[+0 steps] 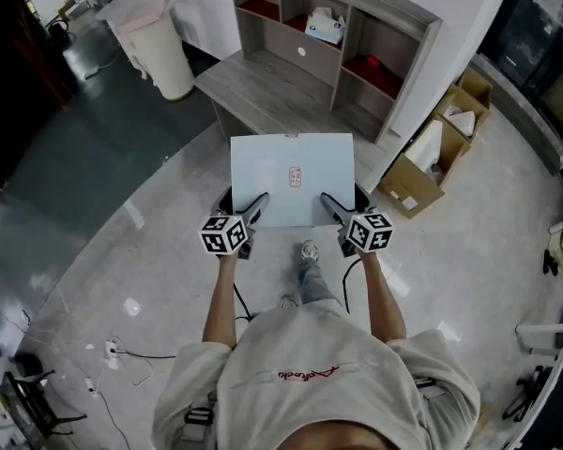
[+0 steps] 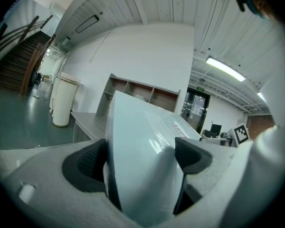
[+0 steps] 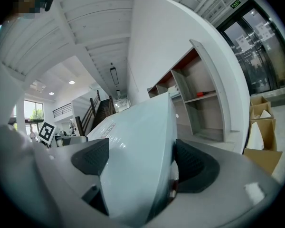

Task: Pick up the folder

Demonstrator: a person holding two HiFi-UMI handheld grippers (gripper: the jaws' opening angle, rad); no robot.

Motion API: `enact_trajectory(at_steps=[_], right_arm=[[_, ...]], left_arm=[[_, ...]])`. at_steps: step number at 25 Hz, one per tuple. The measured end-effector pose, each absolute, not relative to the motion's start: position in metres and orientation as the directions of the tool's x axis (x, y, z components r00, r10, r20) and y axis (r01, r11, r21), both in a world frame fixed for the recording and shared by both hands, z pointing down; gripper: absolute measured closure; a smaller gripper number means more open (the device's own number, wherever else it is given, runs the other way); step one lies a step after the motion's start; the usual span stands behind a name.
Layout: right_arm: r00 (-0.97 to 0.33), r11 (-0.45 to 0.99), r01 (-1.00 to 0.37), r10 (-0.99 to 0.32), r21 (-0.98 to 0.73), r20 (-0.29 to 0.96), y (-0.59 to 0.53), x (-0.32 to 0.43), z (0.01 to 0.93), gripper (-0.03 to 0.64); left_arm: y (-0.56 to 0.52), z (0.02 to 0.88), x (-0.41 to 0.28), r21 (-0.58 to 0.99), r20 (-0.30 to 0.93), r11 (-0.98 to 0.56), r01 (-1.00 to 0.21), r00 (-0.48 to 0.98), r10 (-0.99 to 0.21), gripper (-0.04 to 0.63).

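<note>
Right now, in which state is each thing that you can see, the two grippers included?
folder: closed, held up by its near edge, roughly level.
left gripper: shut on the folder, at its near left corner.
right gripper: shut on the folder, at its near right corner.
cardboard box: open, standing on the floor.
white bin: upright, with a bag over its rim.

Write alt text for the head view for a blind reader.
A person holds a pale blue folder out flat, the left gripper and right gripper each shut on a near corner. Beyond it stand a grey desk and open shelves.
</note>
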State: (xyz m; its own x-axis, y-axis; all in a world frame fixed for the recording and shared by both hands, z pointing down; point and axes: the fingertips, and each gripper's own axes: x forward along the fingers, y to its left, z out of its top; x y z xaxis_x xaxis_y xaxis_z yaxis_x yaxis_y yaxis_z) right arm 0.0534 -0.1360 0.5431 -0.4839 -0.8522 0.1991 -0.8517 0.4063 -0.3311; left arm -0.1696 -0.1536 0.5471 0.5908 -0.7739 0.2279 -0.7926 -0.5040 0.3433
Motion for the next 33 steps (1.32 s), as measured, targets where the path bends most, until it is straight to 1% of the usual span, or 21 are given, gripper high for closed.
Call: enact_trajectory(at_steps=[33], right_arm=[[-0.476, 0.405, -0.860, -0.856, -0.311, 0.201, -0.118, 0.049, 0.541, 0.179]], left_arm=[[-0.137, 0.550, -0.174, 0.355, 0.219, -0.507, -0.786, 0.596, -0.772, 0.135]])
